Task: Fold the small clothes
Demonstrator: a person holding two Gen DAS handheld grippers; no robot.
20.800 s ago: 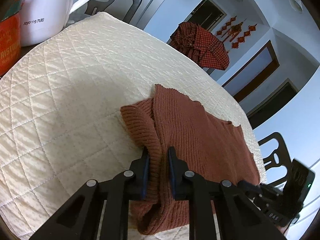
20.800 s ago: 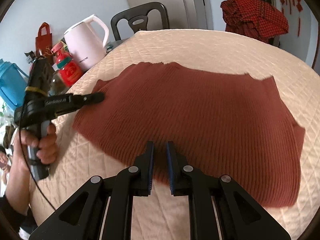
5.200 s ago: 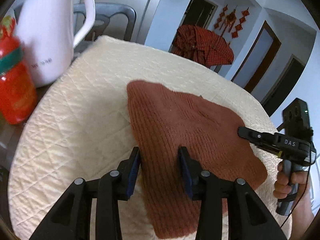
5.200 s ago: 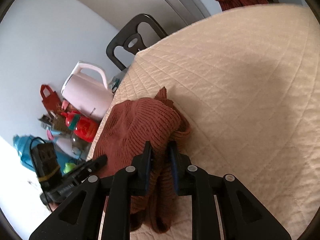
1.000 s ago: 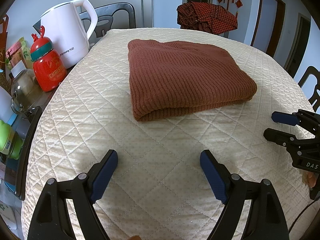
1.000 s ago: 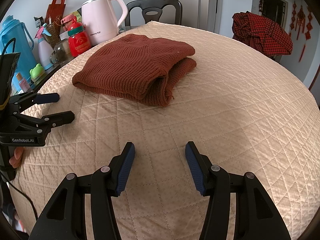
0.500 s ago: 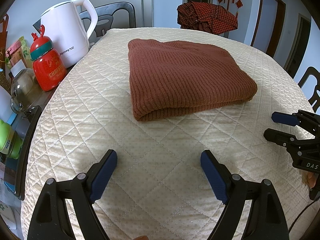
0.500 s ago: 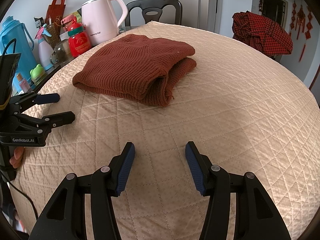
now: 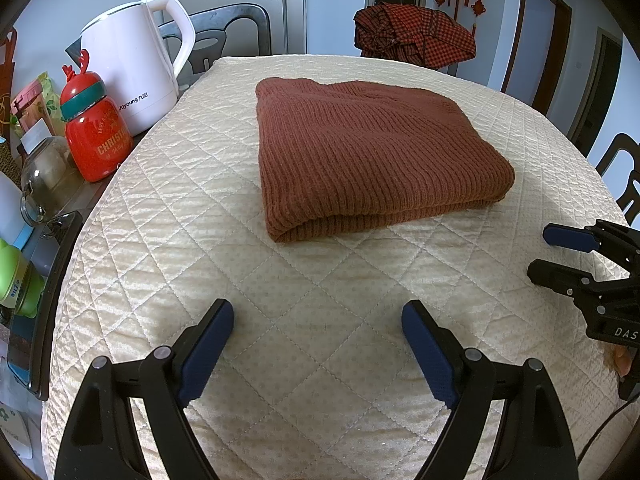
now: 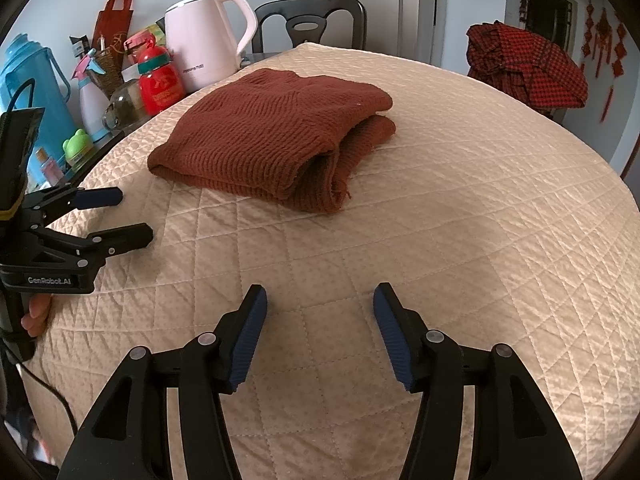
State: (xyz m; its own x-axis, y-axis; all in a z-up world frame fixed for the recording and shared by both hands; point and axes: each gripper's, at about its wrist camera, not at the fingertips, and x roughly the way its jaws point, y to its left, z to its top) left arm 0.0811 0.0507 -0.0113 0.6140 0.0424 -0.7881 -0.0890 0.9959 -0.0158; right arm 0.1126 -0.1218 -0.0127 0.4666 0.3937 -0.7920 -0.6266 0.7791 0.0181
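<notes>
Both claws hang spread over the quilted cream table (image 9: 168,216), and neither one has anything between its pads. Left claw (image 9: 318,344) first: blue-padded fingers (image 9: 206,342) standing very wide apart, nothing but bare quilting under them. Right claw (image 10: 320,332) next, and its jaws have just been opening a touch further, with only the cream cover showing in the gap. Each claw shows up in the other's view too: the right one (image 9: 560,254) sits off to the right of the left claw, the left one (image 10: 116,216) off to the left of the right claw, both held clear of the cloth.

And there's the prize: the rust-brown knit sweater (image 9: 360,152), folded into a thick rectangular bundle, lying flat on the table straight ahead of the left claw and well apart from its fingertips. From the right claw it (image 10: 272,136) lies ahead and a little to the left, its layered open edges turned toward that claw, a loose thread trailing off the near corner.

Ahead and to the left of the left claw, past the edge of the quilted cover, stand a white electric kettle (image 9: 132,80) and a red jar with a green band (image 9: 94,132), just beside each other. Far ahead, beyond the sweater, a red checked cloth (image 9: 416,36) is draped over something at the table's far side.
</notes>
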